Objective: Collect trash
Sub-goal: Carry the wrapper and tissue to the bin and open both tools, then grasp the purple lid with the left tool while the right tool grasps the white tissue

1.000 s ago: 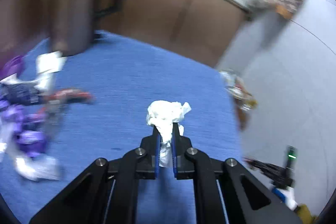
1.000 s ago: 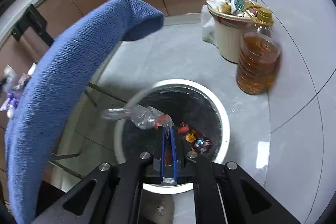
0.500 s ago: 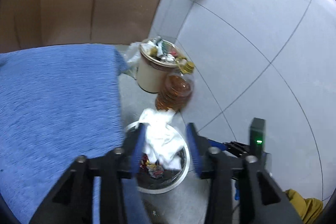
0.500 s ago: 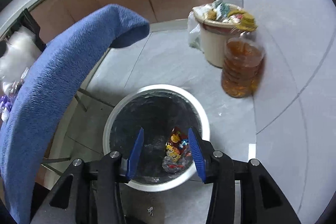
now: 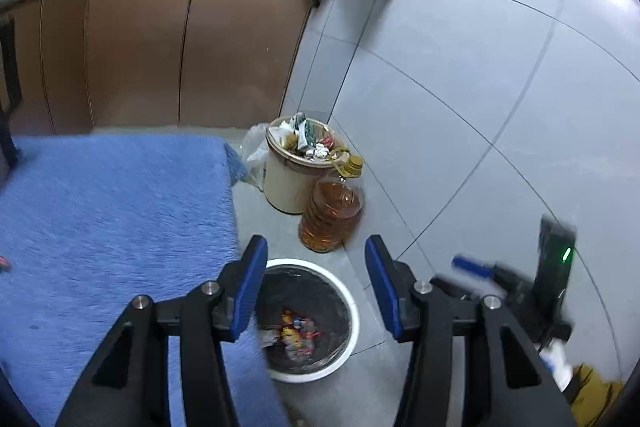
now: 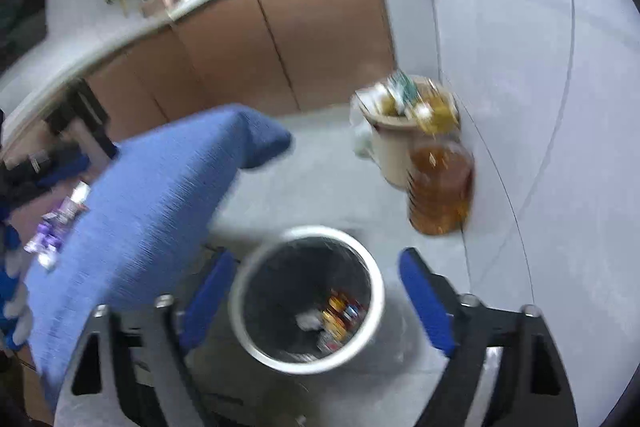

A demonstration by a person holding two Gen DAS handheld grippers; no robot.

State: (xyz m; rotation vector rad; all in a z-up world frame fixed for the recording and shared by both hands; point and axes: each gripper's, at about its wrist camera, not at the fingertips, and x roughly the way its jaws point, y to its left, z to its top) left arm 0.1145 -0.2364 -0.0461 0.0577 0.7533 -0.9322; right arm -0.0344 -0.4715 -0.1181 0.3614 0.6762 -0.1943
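While jaws just opened, empty, trash lies below, binned

Even indoor light; right view motion-blurred, possibly throughout; fisheye-warped edges.

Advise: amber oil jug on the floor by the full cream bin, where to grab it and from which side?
Probably grip the oil jug at its yellow cap and neck, coming from above. It stands upright, its ribbed body looks wide for the fingers, and the cream bin touches one side.
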